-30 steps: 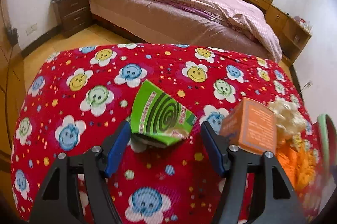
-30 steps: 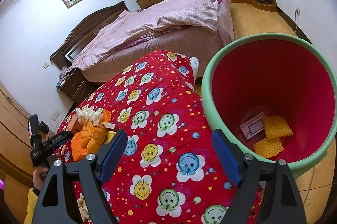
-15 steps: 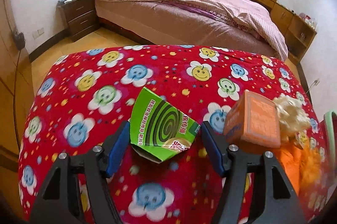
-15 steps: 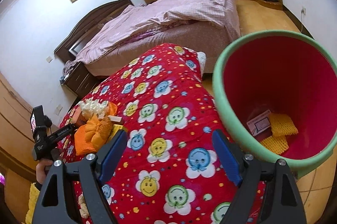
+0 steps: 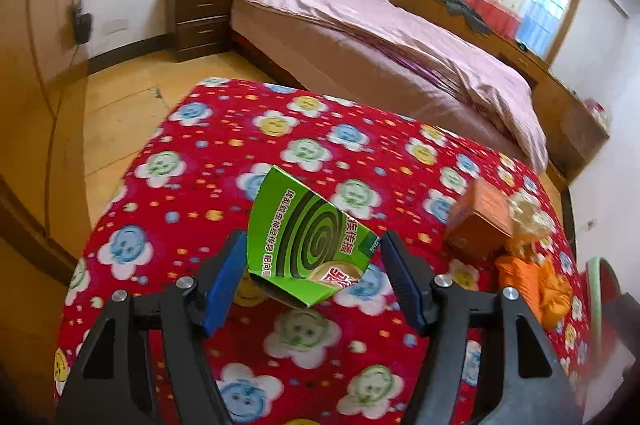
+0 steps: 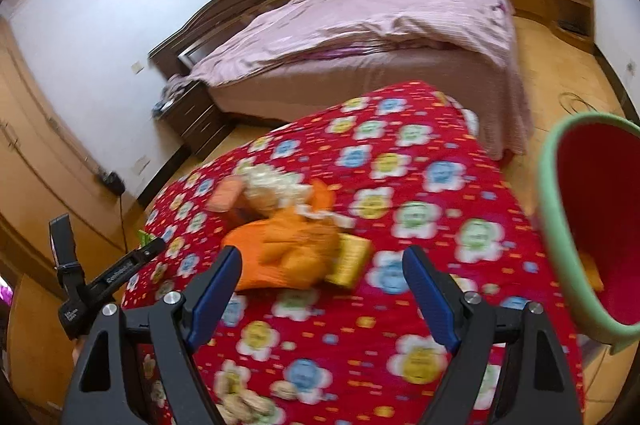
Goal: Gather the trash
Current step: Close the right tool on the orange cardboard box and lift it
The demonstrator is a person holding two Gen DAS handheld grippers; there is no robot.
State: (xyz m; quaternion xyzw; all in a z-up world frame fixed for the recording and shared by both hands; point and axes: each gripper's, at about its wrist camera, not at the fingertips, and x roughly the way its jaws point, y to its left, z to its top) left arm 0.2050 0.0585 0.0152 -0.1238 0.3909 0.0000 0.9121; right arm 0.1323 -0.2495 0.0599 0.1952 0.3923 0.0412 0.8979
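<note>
A bent green mosquito-coil box (image 5: pixel 308 245) hangs above the red flowered quilt (image 5: pixel 224 153), with my left gripper (image 5: pixel 315 237) shut on it, a blue pad against each side. To its right lie an orange box (image 5: pixel 480 221), a pale crumpled wad (image 5: pixel 528 209) and an orange bag (image 5: pixel 536 285). My right gripper (image 6: pixel 323 253) stands open and empty just short of the orange bag (image 6: pixel 288 249) and a yellow packet (image 6: pixel 350 261). The green-rimmed red bin (image 6: pixel 556 225) stands at the right edge of the right wrist view.
The left gripper's black body (image 6: pixel 100 277) shows at the left of the right wrist view. Behind the quilt stands a bed with pink covers (image 5: pixel 400 37), with a dark nightstand (image 5: pixel 200 21) and wooden floor (image 5: pixel 128 93) to the left. Some round biscuits (image 6: pixel 244 405) lie near the quilt's front edge.
The right gripper has swung left, from over the bin to the trash pile, and the bin now sits at the frame's right edge. The left gripper has shifted and rolled, with the green box still between its pads.
</note>
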